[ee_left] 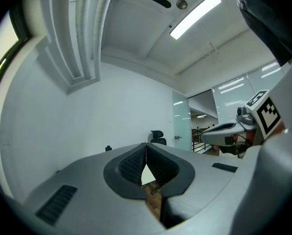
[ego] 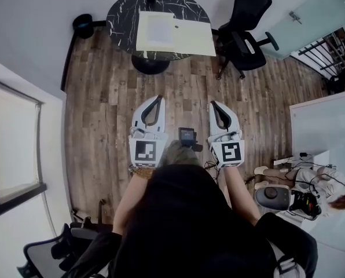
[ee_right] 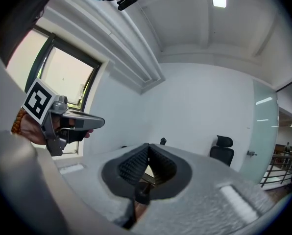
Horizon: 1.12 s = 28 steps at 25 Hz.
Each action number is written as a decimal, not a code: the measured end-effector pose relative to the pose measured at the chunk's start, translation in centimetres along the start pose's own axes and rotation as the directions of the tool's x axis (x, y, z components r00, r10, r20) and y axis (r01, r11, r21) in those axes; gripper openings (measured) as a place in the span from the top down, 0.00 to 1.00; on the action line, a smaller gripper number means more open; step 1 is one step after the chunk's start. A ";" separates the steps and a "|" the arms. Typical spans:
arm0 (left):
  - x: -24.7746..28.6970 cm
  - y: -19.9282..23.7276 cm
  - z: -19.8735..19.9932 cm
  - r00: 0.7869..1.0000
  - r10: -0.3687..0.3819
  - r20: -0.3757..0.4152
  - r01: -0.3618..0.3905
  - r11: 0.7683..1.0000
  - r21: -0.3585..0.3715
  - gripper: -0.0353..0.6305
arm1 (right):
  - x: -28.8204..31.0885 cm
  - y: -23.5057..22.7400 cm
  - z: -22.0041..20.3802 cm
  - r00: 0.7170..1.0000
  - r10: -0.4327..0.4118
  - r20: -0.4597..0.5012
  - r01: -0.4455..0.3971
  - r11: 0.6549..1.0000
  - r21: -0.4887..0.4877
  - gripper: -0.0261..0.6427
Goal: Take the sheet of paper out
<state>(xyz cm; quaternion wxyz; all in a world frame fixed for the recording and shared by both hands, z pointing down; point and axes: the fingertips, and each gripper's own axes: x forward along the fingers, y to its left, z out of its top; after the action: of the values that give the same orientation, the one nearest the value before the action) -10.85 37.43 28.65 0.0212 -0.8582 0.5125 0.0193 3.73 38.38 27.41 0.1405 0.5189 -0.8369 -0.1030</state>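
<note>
Both tools are clenched on nothing: the left tool (ego: 158, 98) and right tool (ego: 213, 103) are held level over the wood floor, well short of the counter (ego: 121, 17). On the counter, a white sheet of paper (ego: 159, 29) lies flat on a cream folder (ego: 193, 39). It is likely light, floppy and slick, so pinch a free corner.

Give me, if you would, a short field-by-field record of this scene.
Left gripper: shut, empty
Right gripper: shut, empty
Table: round, black marble, ahead of both grippers
Sheet: white, lying on a cream folder on the table
Chair: black office chair, right of the table
Floor: wood planks
</note>
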 end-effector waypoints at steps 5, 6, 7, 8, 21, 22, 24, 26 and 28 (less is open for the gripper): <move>1.4 1.2 -0.9 1.000 -0.004 -0.022 0.004 1.000 0.005 0.95 | 2.4 -0.6 -0.7 1.000 -0.004 0.000 0.004 1.000 0.014 0.97; 1.8 1.4 -1.2 1.000 -0.005 -0.029 0.005 1.000 0.009 0.95 | 2.9 -0.8 -1.0 1.000 -0.006 -0.002 0.006 1.000 0.019 0.96; 2.3 1.6 -1.4 0.999 -0.007 -0.036 0.007 1.000 0.013 0.95 | 3.5 -1.2 -1.2 1.000 -0.008 -0.003 0.008 1.000 0.025 0.96; 2.9 1.9 -1.7 0.999 -0.008 -0.044 0.009 1.000 0.017 0.95 | 4.2 -1.6 -1.5 1.000 -0.012 -0.002 0.012 0.999 0.031 0.96; 15.3 8.0 -3.2 0.995 0.012 -0.102 -0.011 1.000 0.010 0.95 | 17.9 -9.1 -3.9 1.000 -0.002 0.005 0.001 0.997 0.077 0.96; 16.5 8.1 -3.3 0.994 0.009 -0.111 -0.009 1.000 0.007 0.95 | 18.8 -9.9 -4.0 1.000 -0.005 0.005 0.004 0.997 0.080 0.96; 18.7 8.4 -3.4 0.991 0.007 -0.135 -0.009 1.000 -0.019 0.95 | 20.7 -11.4 -4.3 1.000 -0.010 0.000 0.010 0.996 0.092 0.96; 20.8 8.7 -3.6 0.990 -0.003 -0.144 0.001 1.000 -0.017 0.95 | 22.4 -12.8 -4.9 1.000 -0.012 -0.009 0.013 0.994 0.106 0.96; 22.5 9.1 -3.8 0.984 0.002 -0.176 -0.008 0.999 -0.034 0.95 | 24.0 -14.0 -5.4 1.000 -0.010 -0.018 0.012 0.993 0.118 0.96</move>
<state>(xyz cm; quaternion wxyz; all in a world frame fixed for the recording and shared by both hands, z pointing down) -8.14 13.15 31.02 -0.0388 -0.8556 0.5141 -0.0475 7.19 10.55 31.13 0.1161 0.5317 -0.8375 -0.0496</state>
